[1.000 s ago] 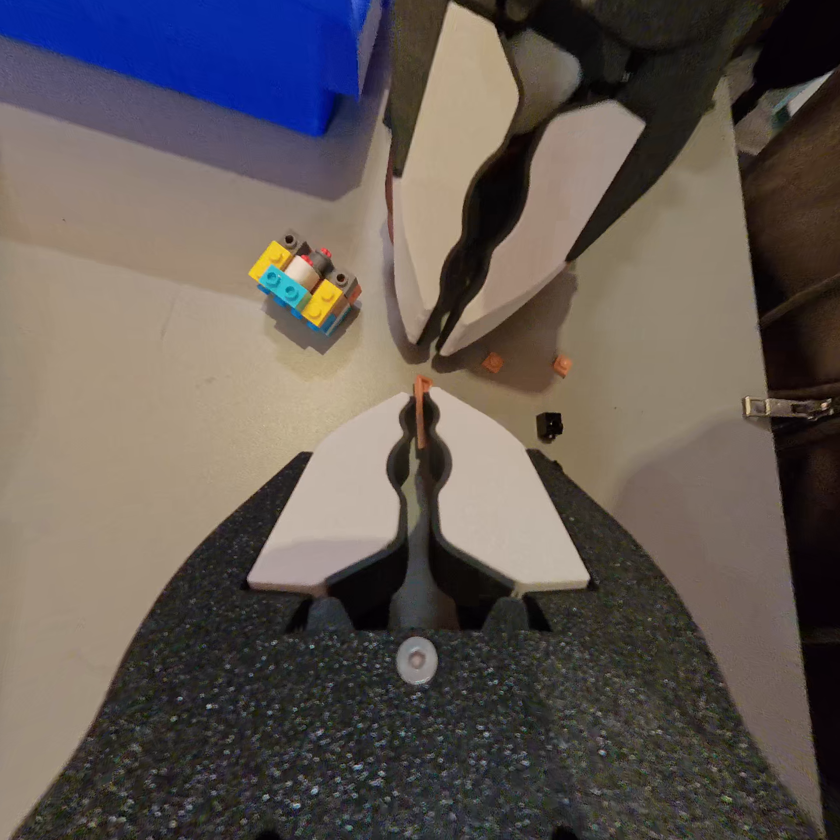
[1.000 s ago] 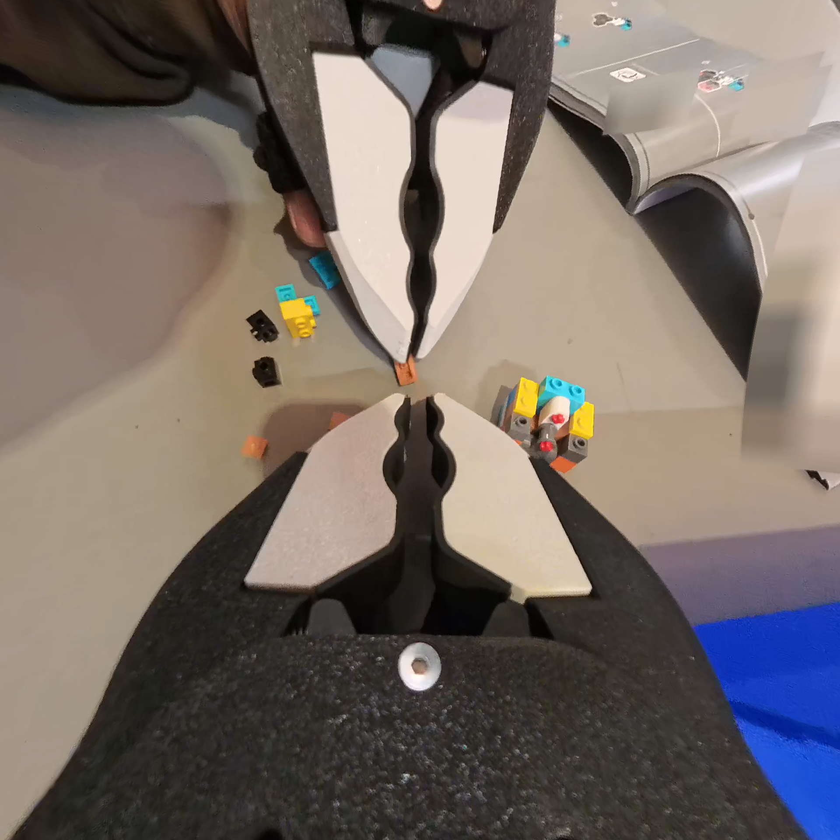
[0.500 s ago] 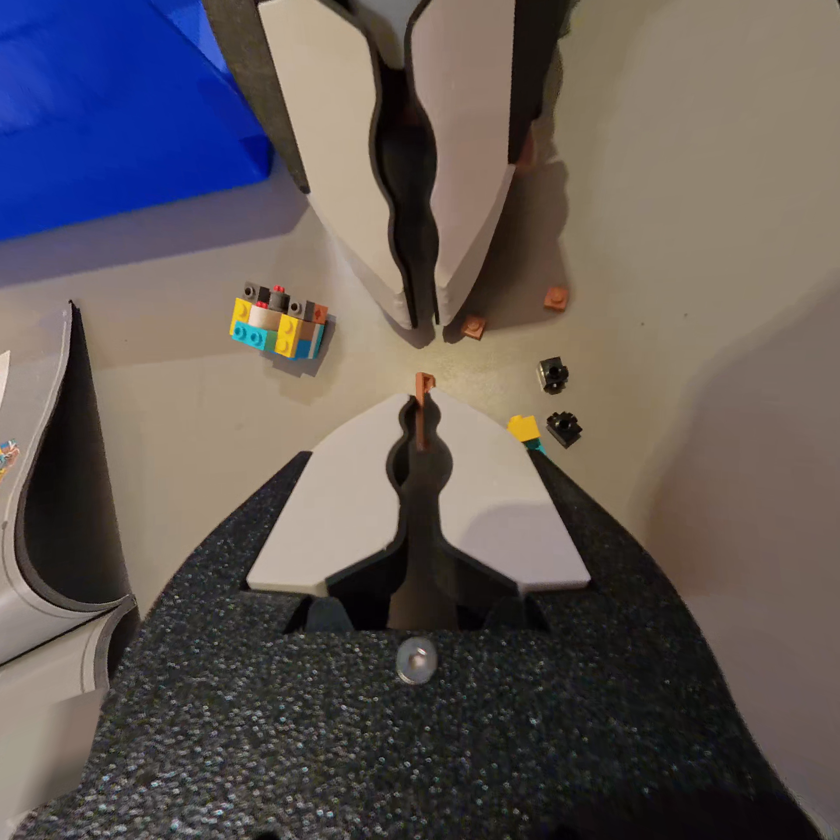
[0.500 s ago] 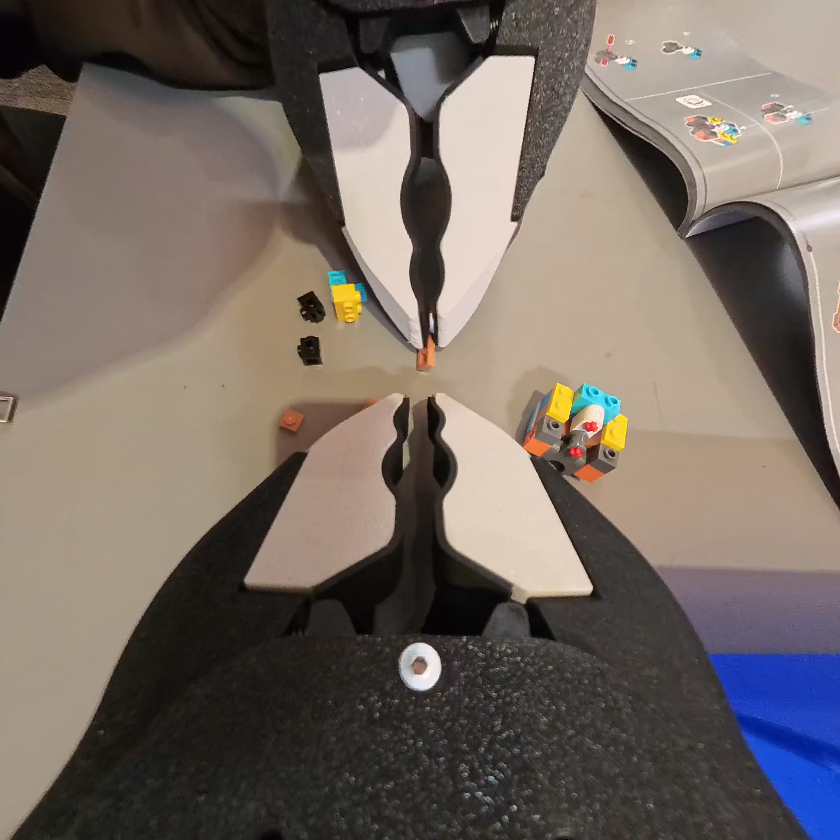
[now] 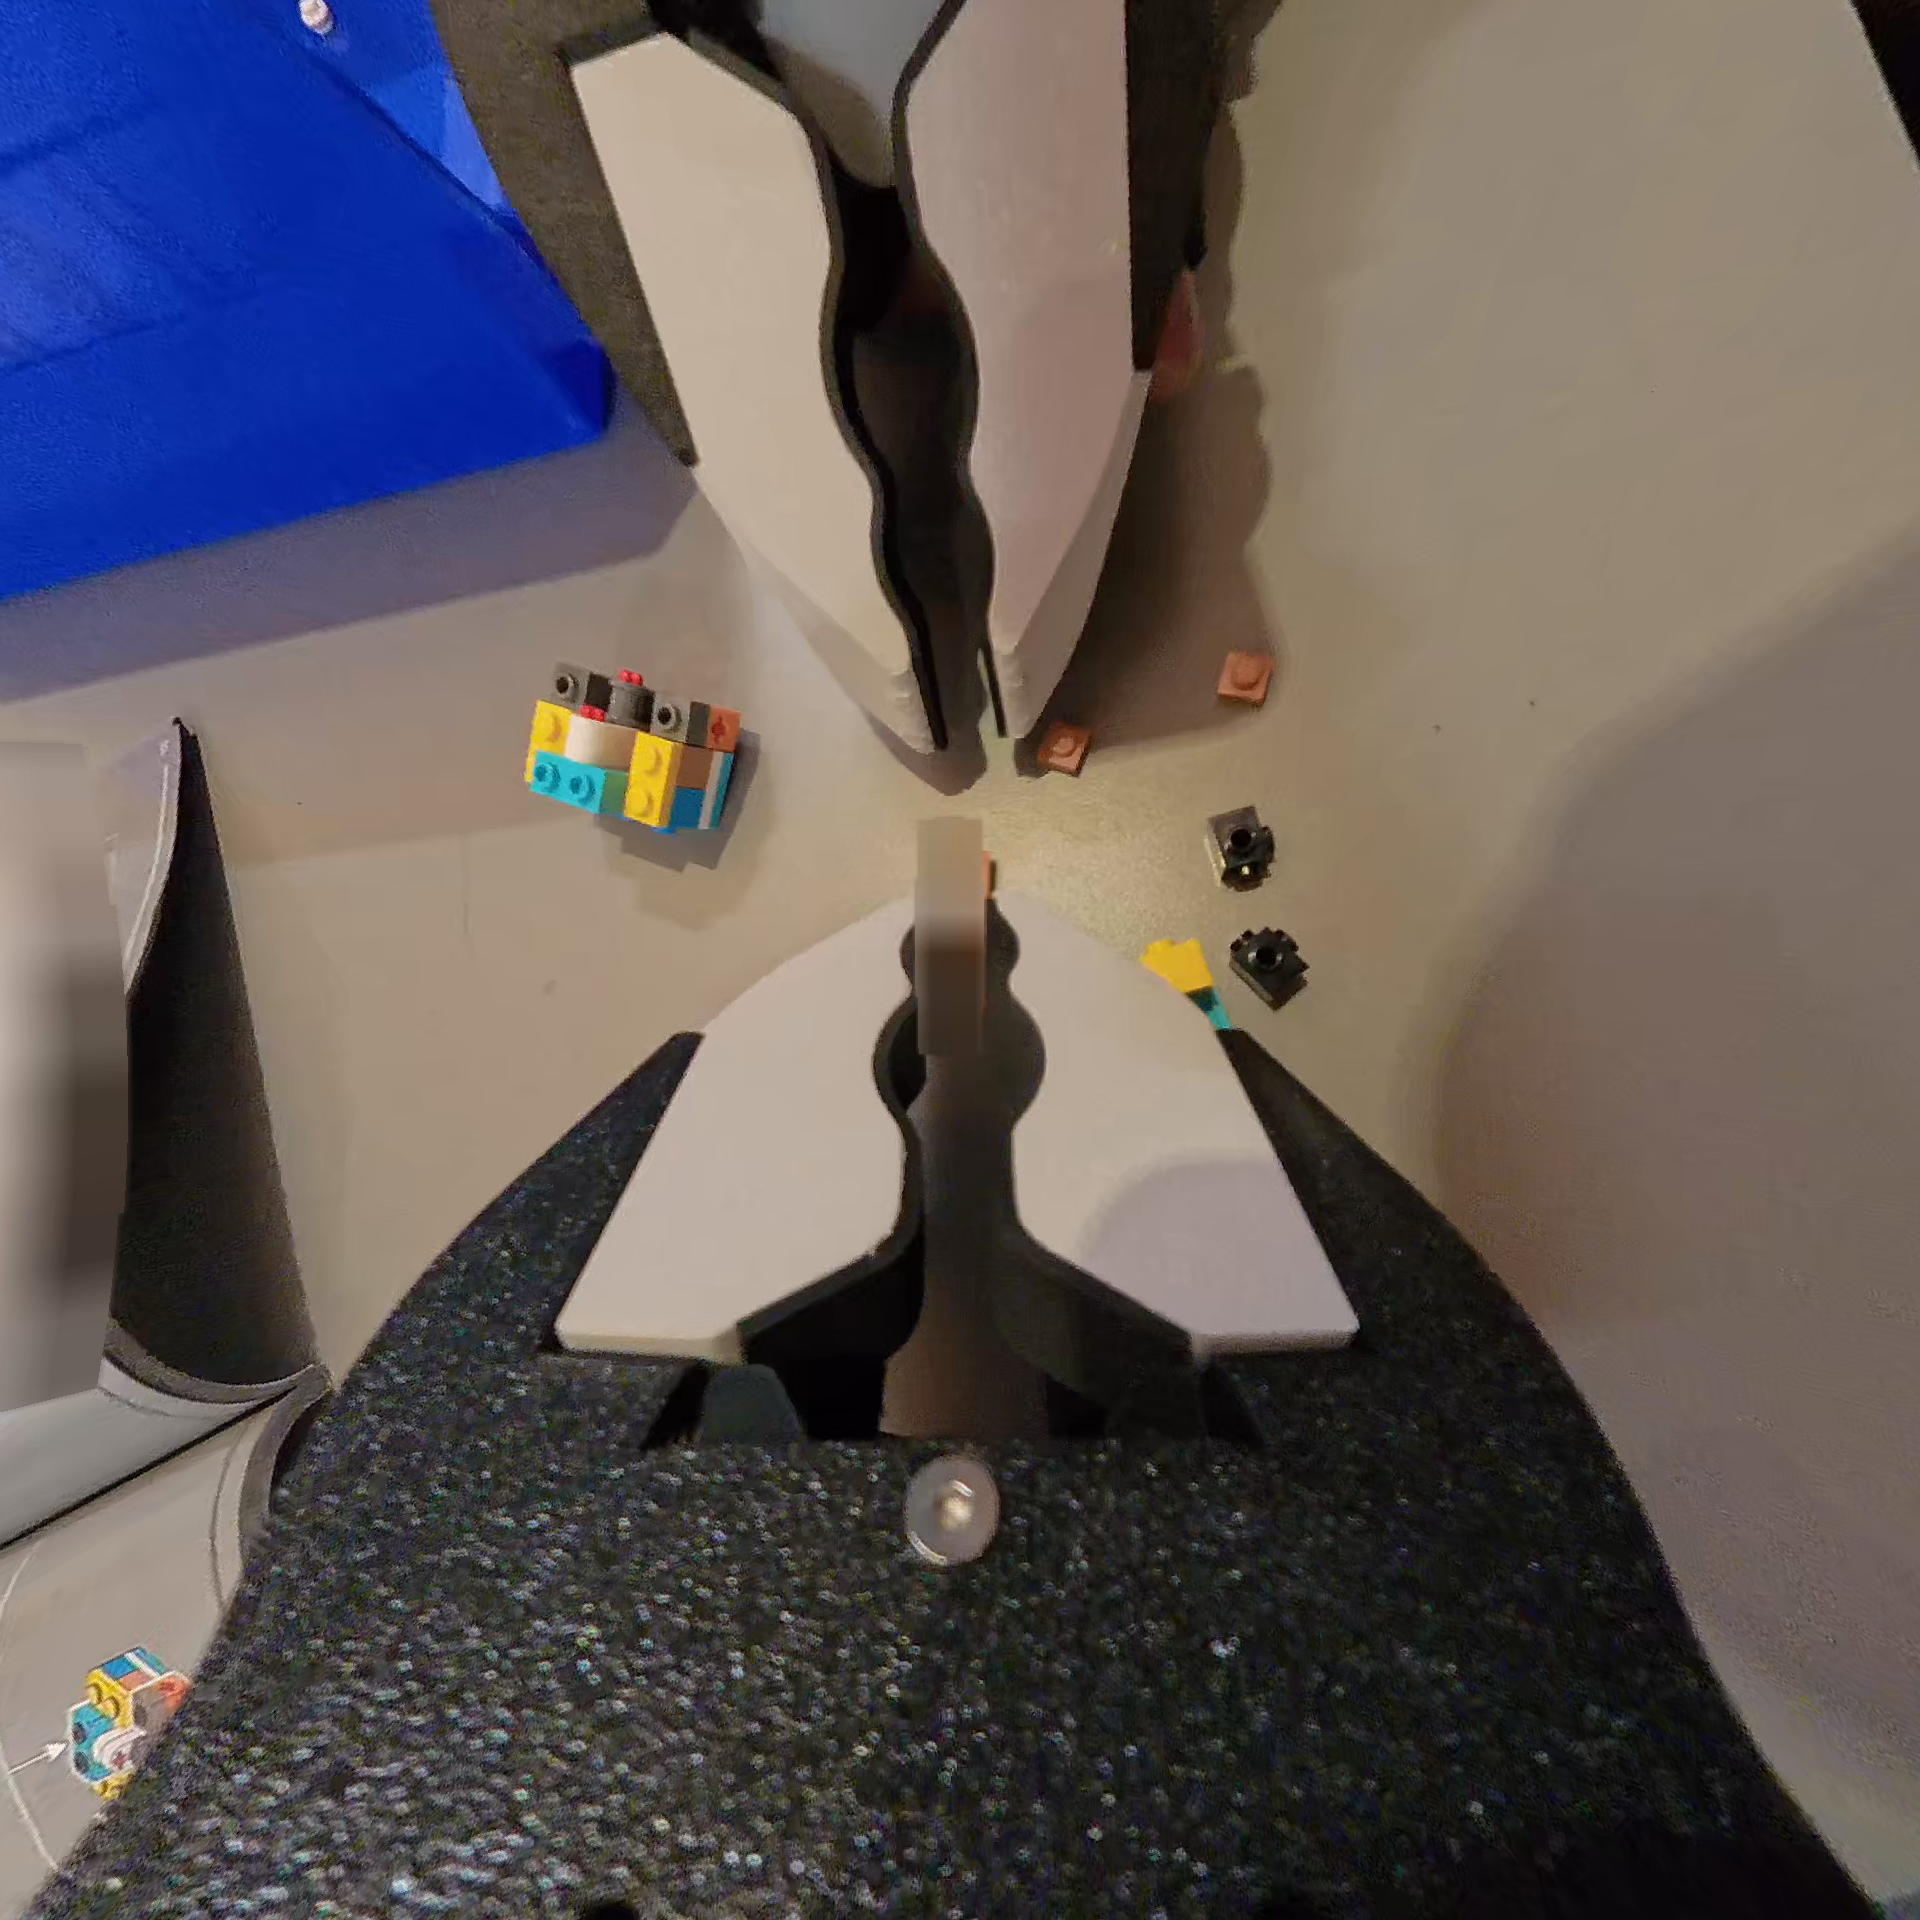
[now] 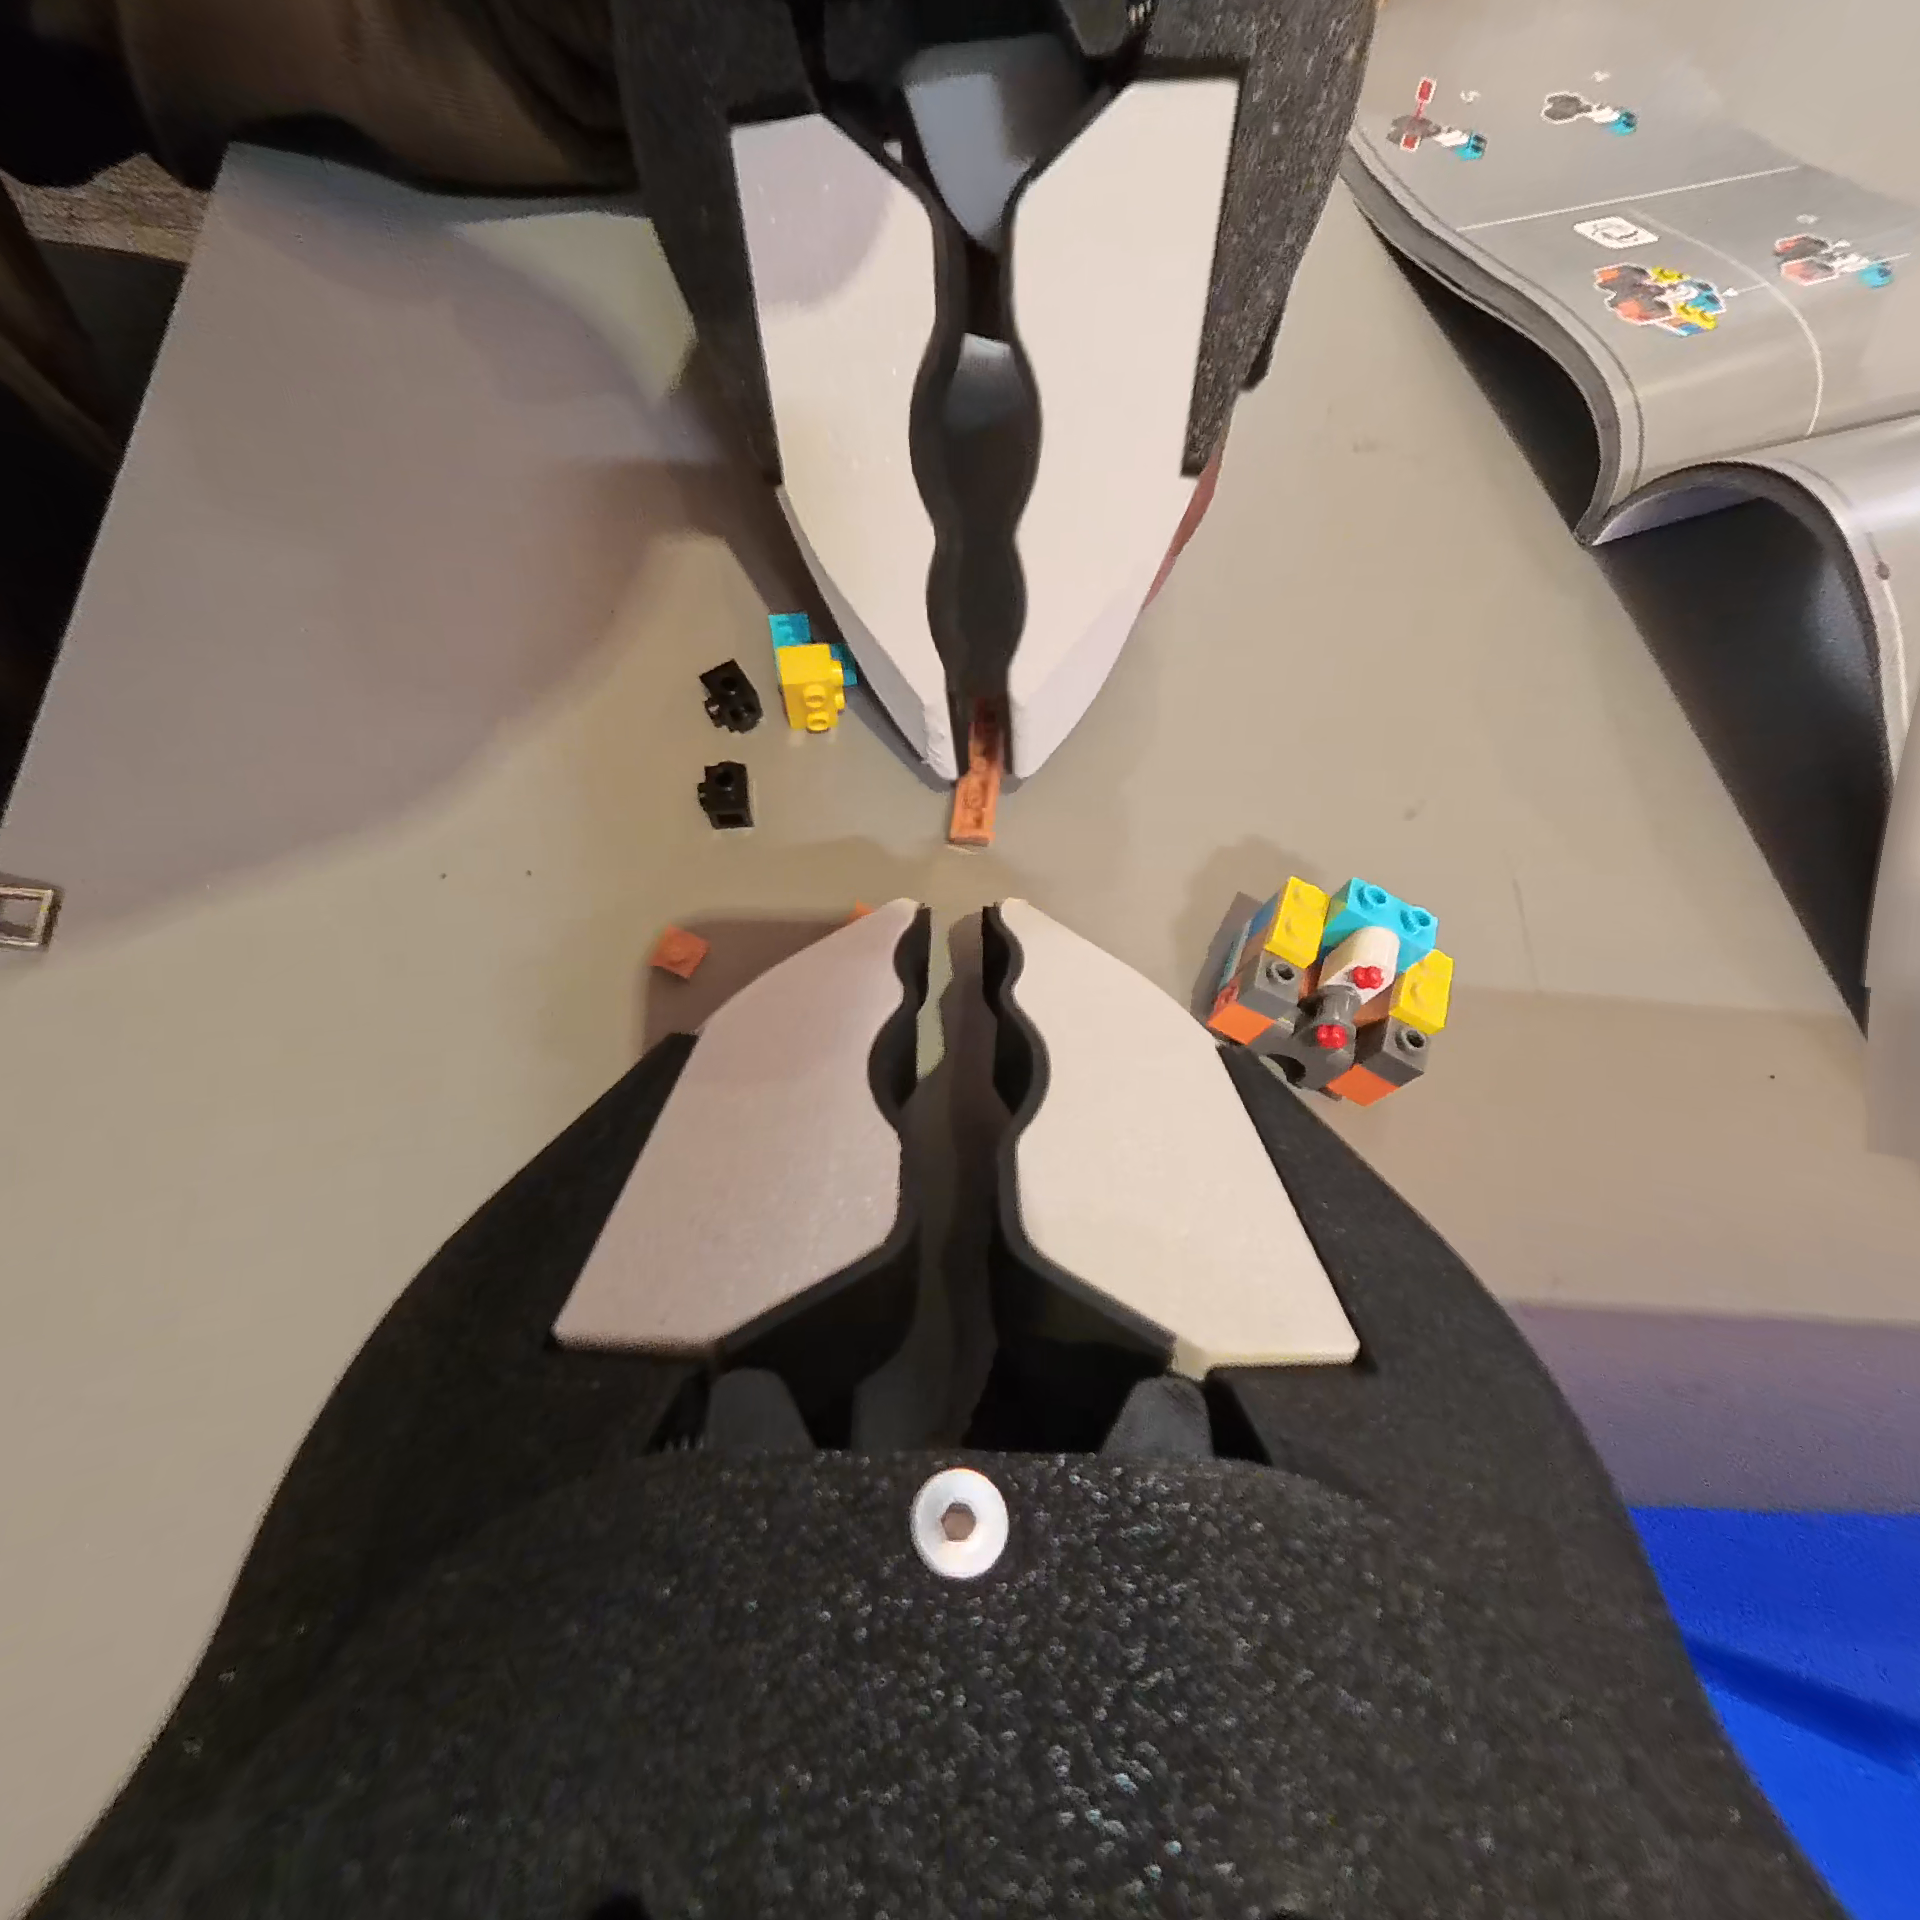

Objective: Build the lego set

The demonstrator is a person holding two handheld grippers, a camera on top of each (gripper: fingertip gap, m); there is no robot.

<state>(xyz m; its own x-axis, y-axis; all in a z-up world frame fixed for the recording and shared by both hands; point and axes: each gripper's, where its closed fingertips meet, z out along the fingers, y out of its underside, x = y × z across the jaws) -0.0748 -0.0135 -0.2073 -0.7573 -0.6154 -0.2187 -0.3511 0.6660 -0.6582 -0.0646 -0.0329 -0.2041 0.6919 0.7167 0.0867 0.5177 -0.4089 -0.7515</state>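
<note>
My left gripper [image 5: 951, 904] is shut on a small brown flat plate [image 6: 977, 800]. The plate sticks out of the left gripper's tips, seen at the top of the right wrist view [image 6: 979, 764]; in the left wrist view a blurred patch covers most of it. My right gripper [image 6: 956, 912] faces it tip to tip, a short gap away, with its jaws nearly together and nothing between them. It also shows in the left wrist view [image 5: 968, 736]. The partly built lego model [image 5: 634, 758], yellow, teal, grey and orange, stands on the table beside the tips; it also shows in the right wrist view [image 6: 1340, 987].
Loose pieces lie around: two brown plates [image 5: 1065, 748] [image 5: 1245, 677], two black bricks [image 5: 1242, 847] [image 5: 1268, 961], a yellow and teal piece [image 6: 810, 681]. An open instruction booklet [image 6: 1662, 260] and a blue box [image 5: 208, 260] flank the area. The table edge [image 6: 208, 177] is near the left gripper. The tips of both grippers are at nearly the same place.
The left gripper has swung round with the plate still held, and both grippers now line up tip to tip. The loose pieces and model have not moved on the table.
</note>
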